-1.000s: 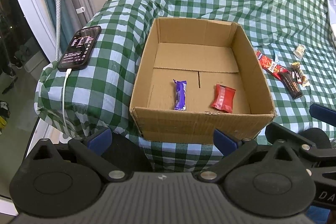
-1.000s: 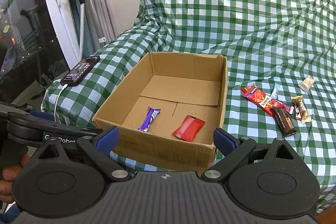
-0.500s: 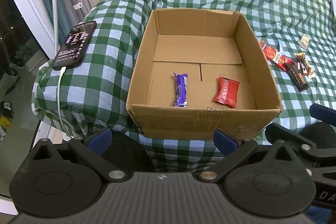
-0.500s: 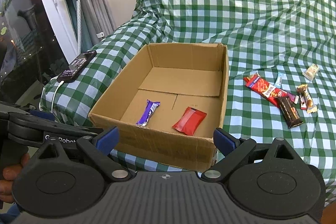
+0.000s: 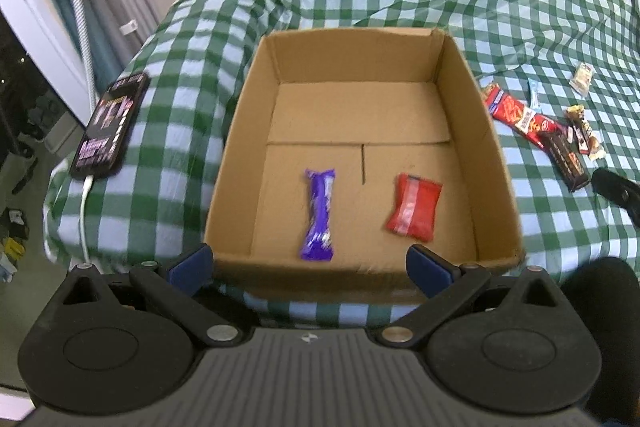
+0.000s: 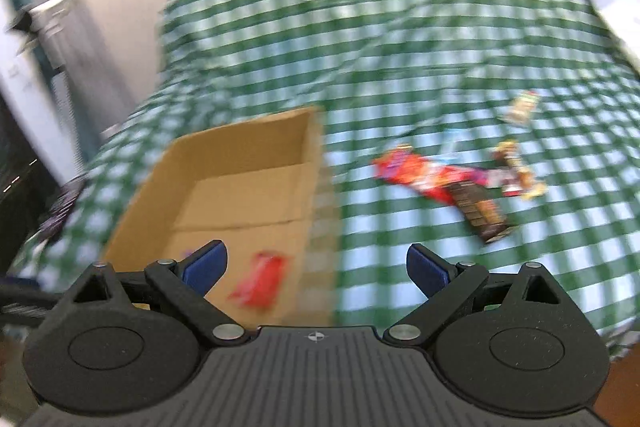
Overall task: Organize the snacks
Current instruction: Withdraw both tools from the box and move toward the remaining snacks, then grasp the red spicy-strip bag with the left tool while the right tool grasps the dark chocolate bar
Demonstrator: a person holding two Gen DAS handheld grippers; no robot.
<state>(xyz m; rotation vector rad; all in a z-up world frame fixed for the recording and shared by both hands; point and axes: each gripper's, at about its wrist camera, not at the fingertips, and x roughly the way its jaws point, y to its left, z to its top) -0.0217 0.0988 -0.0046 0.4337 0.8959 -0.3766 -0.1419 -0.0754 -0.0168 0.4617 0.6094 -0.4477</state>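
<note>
Purple bar (image 5: 319, 214), red packet (image 5: 414, 213) inside cardboard box (image 5: 496, 163); claws spread.

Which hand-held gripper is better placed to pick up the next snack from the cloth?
Probably the right hand-held gripper: open, empty, with the loose snacks ahead of it. The left hand-held gripper, also open, faces the box, snacks at its far right.
</note>
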